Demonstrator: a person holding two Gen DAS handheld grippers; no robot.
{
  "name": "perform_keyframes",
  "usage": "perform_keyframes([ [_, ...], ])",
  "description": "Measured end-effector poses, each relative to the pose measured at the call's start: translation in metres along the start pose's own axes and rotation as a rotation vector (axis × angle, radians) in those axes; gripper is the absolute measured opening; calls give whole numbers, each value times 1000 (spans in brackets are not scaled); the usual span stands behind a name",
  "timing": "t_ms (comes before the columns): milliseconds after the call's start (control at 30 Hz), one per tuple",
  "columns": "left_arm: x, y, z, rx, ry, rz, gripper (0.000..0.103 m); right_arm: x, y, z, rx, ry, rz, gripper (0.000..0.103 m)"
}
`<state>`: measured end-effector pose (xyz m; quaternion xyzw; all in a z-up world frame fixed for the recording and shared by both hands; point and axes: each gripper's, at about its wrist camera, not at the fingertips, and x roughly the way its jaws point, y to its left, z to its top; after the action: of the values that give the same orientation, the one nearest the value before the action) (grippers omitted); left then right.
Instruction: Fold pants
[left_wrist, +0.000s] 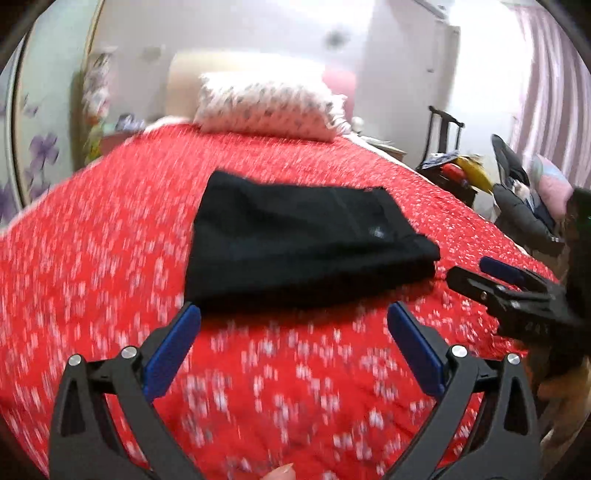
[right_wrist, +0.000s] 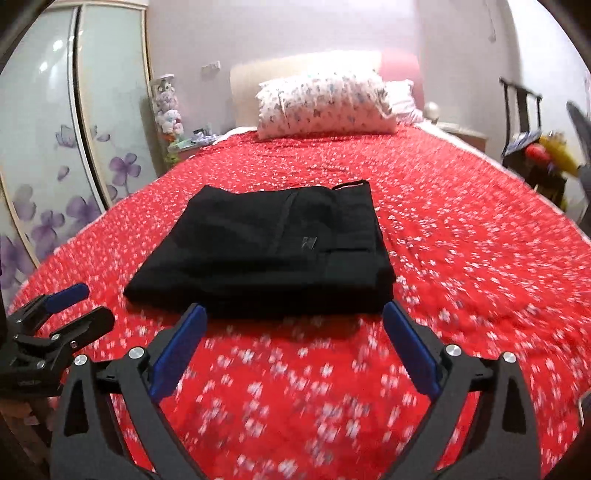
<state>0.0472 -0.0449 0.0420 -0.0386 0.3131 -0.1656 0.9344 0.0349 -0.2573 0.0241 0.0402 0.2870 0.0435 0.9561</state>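
Both of my tools are wide open and hold nothing. Left tool (left_wrist: 293, 314) hangs over the red bedspread (left_wrist: 110, 240), close to me, with its blue pads (left_wrist: 173, 350) spread apart. Right tool (right_wrist: 291, 315) does the same, and its tips sit just in front of the near edge of the pants (right_wrist: 266, 254). I cannot tell if they touch that edge.

A bit farther out, the black pants lie flat on the bed in a neat square pile, with layers on top of each other. To me they look folded already.

I think the pants are soft and floppy and not heavy. They will bend and sag when lifted, and the layers could slide apart. I would take hold at the thick near edge, one tool near each corner, and pinch all the layers together.

A small pale mark (right_wrist: 308, 242) sits on the top layer, but it is too tiny to read. I see no other writing.

Far back, a flowery pillow (right_wrist: 325, 103) rests at the head of the bed.
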Motion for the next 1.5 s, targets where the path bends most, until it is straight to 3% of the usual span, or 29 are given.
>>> perform_keyframes([
  [167,-6,10,-20,-44,25,43,101,-9,15,-21,-8,-17,-56,102],
  [633,-13,12,-36,-15,40,114,101,-4,25,-43,-14,16,-153,102],
  [1500,-5,9,-42,-12,71,151,101,-3,25,-44,-9,19,-180,102],
])
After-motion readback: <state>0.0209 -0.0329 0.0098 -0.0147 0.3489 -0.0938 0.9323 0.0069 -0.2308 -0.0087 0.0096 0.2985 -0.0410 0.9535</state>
